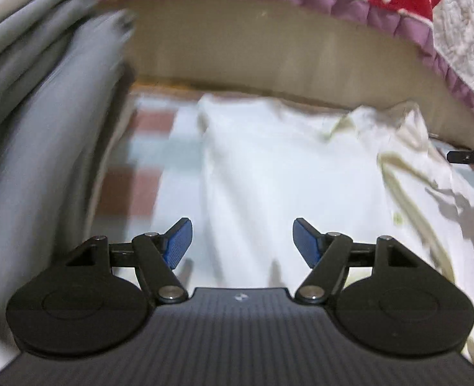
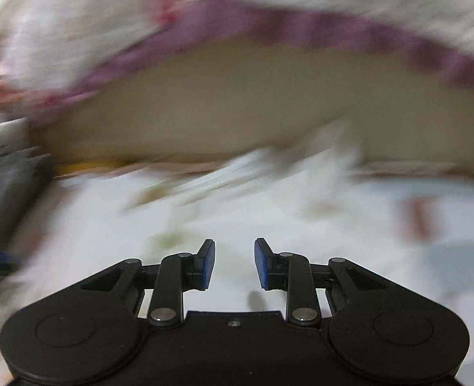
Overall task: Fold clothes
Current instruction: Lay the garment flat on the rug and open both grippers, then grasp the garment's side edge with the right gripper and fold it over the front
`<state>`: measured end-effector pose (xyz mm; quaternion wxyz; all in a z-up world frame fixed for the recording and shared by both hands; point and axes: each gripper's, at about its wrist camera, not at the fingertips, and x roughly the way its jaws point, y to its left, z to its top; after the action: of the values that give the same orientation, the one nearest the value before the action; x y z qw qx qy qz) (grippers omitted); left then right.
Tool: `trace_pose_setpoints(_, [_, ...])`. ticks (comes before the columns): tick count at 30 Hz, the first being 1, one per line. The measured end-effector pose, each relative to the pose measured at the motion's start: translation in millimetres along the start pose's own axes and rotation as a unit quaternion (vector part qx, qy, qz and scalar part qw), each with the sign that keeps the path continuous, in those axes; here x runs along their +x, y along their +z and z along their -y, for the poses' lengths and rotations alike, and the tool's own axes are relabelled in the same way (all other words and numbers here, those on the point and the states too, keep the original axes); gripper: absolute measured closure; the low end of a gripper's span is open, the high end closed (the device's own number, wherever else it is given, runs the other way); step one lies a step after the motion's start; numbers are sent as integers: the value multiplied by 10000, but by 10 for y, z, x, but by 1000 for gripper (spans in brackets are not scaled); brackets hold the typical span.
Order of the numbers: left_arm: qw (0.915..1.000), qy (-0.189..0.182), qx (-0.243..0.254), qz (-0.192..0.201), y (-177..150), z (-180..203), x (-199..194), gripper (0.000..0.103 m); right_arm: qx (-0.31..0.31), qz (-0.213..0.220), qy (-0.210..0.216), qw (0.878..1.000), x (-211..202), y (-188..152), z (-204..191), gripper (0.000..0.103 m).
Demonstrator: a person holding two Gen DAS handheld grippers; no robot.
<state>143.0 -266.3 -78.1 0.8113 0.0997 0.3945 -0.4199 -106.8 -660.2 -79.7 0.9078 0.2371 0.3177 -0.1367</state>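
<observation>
Ahead of the left gripper [image 1: 242,241] in the left wrist view lies the white garment [image 1: 285,177], spread on the checked sheet [image 1: 140,173] of a bed. Jaws stand wide apart, nothing between the blue pads [image 1: 180,241]; the cloth seen in the gap lies below them, not gripped. The garment's long axis runs away from the gripper toward the beige bed board [image 1: 269,58]. Its far right end is bunched, with olive trim, close under the board. A grey folded stack [image 1: 37,128] sits left of the garment, and a quilt with a purple frill [image 1: 397,22] hangs over the board above it. A dark tip at the right edge, just right of the garment's bunched end, is likely the other gripper; too little shows to be sure.

Right wrist view, heavily blurred: the right gripper [image 2: 234,263] is partly open, a narrower gap than the left, and no cloth is caught between its pads [image 2: 208,263]. The same garment fills the ground ahead and to its left, crumpled folds up near the board [image 2: 237,103]. Bare sheet shows right of the garment.

Judgement: both grippers are empty above the near end of the garment. The bunched far right corner is nearer the right hand, so that side probably needs regrasping first. No fold is visible yet, though the blur leaves that unsure.
</observation>
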Motion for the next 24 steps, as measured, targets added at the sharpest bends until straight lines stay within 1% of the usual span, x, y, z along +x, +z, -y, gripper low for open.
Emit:
trace_pose_setpoints(2, [9993, 143, -348, -48, -236, -81, -208, 34, -63, -449, 691, 9966, 23, -201, -306, 70])
trace_pose_setpoints(3, [9983, 233, -521, -85, -342, -122, -302, 34, -182, -726, 891, 9932, 52, -323, -465, 68])
trace_pose_setpoints(5, [9953, 412, -867, -160, -553, -205, -490, 34, -505, -1125, 941, 9879, 110, -558, -729, 67])
trace_pose_setpoints(6, [9934, 604, -968, -113, -631, -275, -607, 34, -615, -1219, 786, 9875, 138, -655, -792, 66])
trace_pose_setpoints(8, [9884, 953, -1182, -24, -802, -395, -778, 34, -829, -1394, 457, 9857, 195, -846, -910, 58])
trace_pose_setpoints(9, [9870, 1000, -1260, -3, -835, -472, -806, 34, -936, -1481, 292, 9841, 223, -941, -969, 55])
trace_pose_setpoints(11, [9839, 1093, -1415, 39, -899, -628, -860, 34, -1000, -1230, 246, 9870, 238, -996, -976, 50])
trace_pose_setpoints(13, [9804, 1186, -1569, 81, -964, -783, -914, 34, -1024, -1185, 162, 9875, 276, -967, -997, 50])
trace_pose_setpoints(14, [9790, 1298, -1571, 67, -944, -818, -903, 34, -1108, -1211, 119, 9864, 289, -955, -1036, 51])
trace_pose_setpoints(16, [9760, 1501, -1575, 97, -912, -886, -923, 34, -1449, -1278, 128, 9811, 305, -987, -1167, 95])
trace_pose_setpoints(17, [9744, 1593, -1578, 143, -899, -919, -955, 34, -1646, -1298, 81, 9777, 290, -977, -1216, 95])
trace_pose_setpoints(18, [9728, 1684, -1581, 188, -886, -952, -986, 34, -1668, -1191, -61, 9788, 217, -941, -1240, 95])
trace_pose_setpoints(21, [9655, 1961, -1676, 363, -857, -1082, -1140, 34, -1524, -933, -466, 9828, -14, -865, -1238, 95])
trace_pose_setpoints(22, [9626, 2016, -1768, 385, -861, -1136, -1190, 34, -1618, -936, -692, 9799, -28, -877, -1217, 95])
trace_pose_setpoints(23, [9596, 2030, -1911, 383, -877, -1207, -1215, 34, -1779, -1053, -916, 9741, 12, -920, -1175, 95])
trace_pose_setpoints(24, [9564, 2042, -2054, 382, -894, -1278, -1240, 34, -1808, -1207, -1017, 9708, 76, -964, -1109, 95])
